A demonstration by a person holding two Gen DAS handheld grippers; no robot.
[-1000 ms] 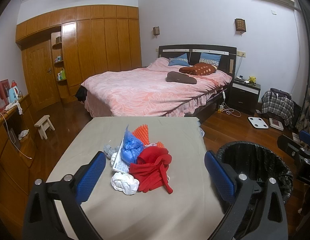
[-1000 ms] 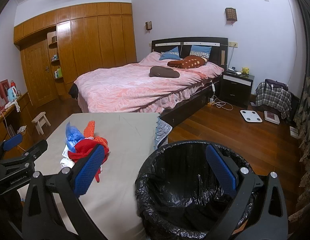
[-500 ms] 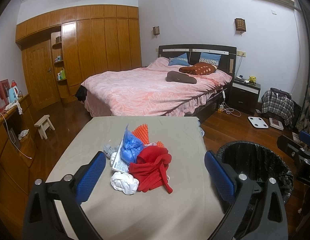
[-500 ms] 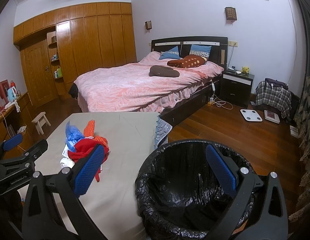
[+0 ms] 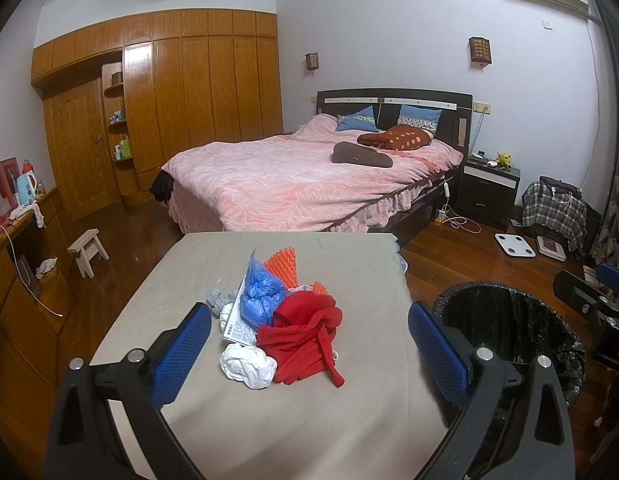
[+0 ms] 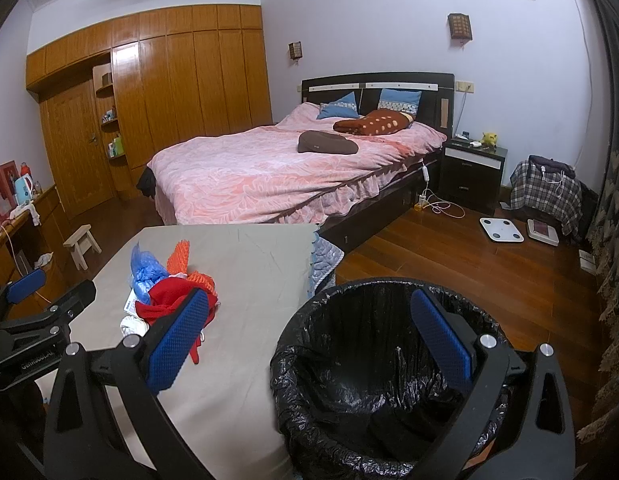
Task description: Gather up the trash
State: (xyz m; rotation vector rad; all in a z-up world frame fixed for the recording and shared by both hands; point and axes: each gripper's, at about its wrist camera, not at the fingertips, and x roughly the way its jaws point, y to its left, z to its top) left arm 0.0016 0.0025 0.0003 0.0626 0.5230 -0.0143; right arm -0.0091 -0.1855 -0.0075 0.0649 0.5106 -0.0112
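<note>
Blue-padded fingers of the left gripper stand wide apart, empty, framing a heap of crumpled trash (red, blue, white and orange pieces) lying just beyond them, mid-counter. Print on a white wrapper is unreadable.

Right gripper fingers likewise spread and empty, over the black-lined round bin; trash sits left. Lettering on the other gripper's body is partly legible only.
</note>
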